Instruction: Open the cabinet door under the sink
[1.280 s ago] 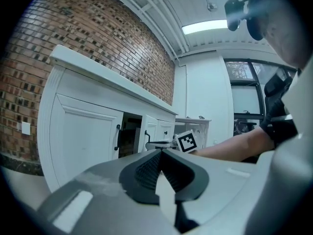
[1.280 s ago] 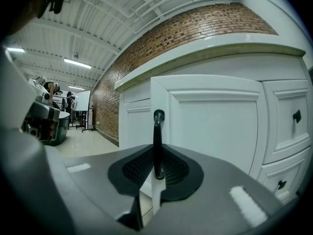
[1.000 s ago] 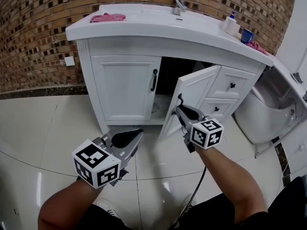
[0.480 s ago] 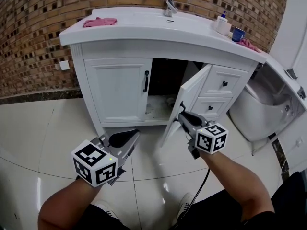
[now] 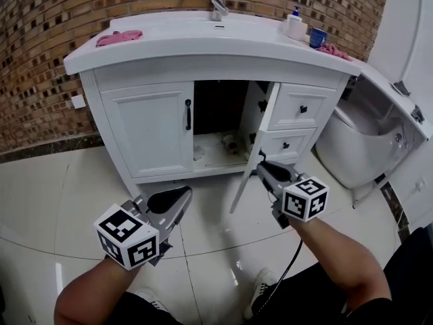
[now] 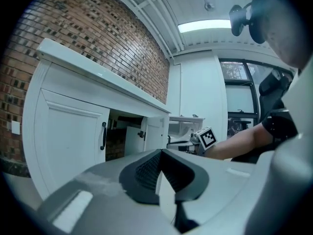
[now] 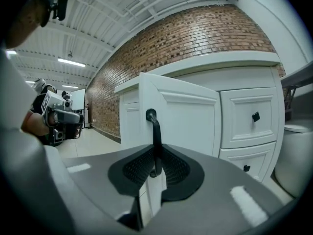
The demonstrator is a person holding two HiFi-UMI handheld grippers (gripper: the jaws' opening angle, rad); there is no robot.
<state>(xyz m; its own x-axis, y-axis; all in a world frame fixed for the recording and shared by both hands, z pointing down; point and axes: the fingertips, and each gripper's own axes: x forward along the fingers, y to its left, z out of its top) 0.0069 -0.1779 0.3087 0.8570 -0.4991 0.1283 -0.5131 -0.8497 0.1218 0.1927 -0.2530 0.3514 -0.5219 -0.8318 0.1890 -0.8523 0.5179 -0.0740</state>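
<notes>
Black handle (image 7: 156, 138) between right fingers (image 7: 133, 169), door (image 7: 188, 116) ajar

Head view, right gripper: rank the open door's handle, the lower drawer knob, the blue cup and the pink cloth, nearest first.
1. Open door's handle: clamped between the right gripper jaws.
2. Lower drawer knob: low, just to the right.
3. Blue cup: right end of the counter.
4. Pink cloth: far left end of the counter.

The left gripper (image 6: 160, 153) shows its dark ribbed jaws pressed together, with nothing between them. Beyond stands the white cabinet (image 6: 68, 141) under its worktop edge (image 6: 98, 72), against a brick wall (image 6: 98, 28). The near door's black handle (image 6: 103, 136) stands upright. Further along, the open door (image 6: 155, 131) juts out, with the right gripper (image 6: 171, 142) by its outer edge.
</notes>
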